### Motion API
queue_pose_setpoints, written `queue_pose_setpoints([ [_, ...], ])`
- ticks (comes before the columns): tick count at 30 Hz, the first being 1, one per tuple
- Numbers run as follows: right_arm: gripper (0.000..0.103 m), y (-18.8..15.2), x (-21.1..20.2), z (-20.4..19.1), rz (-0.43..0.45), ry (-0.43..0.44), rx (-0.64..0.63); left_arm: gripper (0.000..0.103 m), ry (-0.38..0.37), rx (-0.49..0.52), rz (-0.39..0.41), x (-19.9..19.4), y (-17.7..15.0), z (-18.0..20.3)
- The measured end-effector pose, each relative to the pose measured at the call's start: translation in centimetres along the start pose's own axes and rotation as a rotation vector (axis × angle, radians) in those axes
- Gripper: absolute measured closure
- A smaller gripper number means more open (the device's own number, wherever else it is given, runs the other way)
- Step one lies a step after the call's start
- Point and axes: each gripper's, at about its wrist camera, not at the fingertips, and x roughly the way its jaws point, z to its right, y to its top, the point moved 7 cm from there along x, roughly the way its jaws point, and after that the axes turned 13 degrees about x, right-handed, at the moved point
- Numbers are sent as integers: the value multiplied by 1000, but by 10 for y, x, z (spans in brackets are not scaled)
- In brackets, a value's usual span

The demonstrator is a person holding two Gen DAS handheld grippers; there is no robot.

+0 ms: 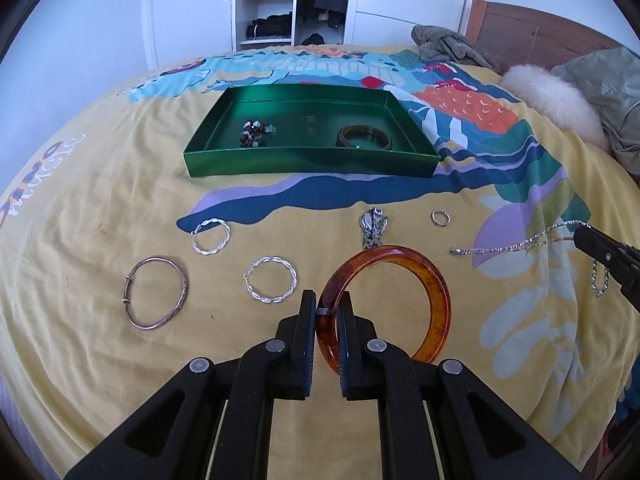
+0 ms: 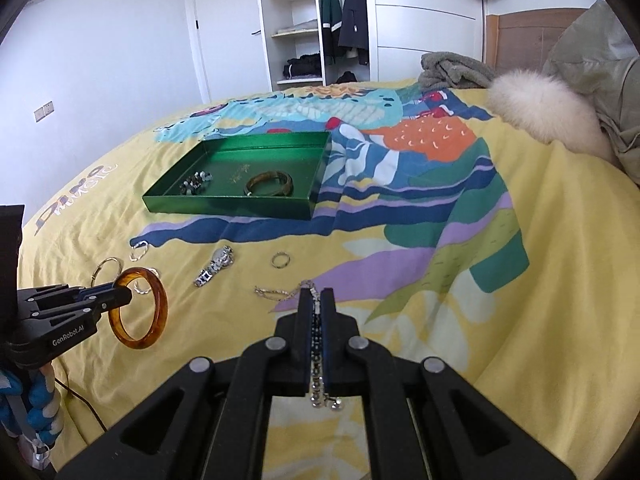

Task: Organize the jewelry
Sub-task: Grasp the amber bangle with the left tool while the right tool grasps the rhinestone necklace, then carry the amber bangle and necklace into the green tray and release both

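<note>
"GenRobot.AI" in white on the left gripper (image 2: 122, 294) body.

Amber, silver and green on a yellow printed bedspread

The mottled amber-orange bangle (image 1: 404, 276) is translucent; the tray (image 1: 240, 160) is glossy dark green, holding a brown-olive bangle (image 1: 364, 138) and red-brown, white-flecked beads (image 1: 253, 133). The twisted hoops (image 1: 211, 236), watch (image 1: 372, 226), ring (image 1: 440, 217) and chain (image 1: 516, 245) are silver. The bedspread (image 1: 100, 200) is pale yellow with blue, teal, lilac and orange shapes.
</note>
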Motion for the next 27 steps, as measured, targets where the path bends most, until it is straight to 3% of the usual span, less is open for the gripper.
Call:
queue_pose_setpoints([
  [16,100,51,-56,-40,136,47,-21,94,44,-35,149,-62,54,-56],
  [27,100,129,-39,-82,189,64,-43,94,83,-33,204,-62,132,-99],
])
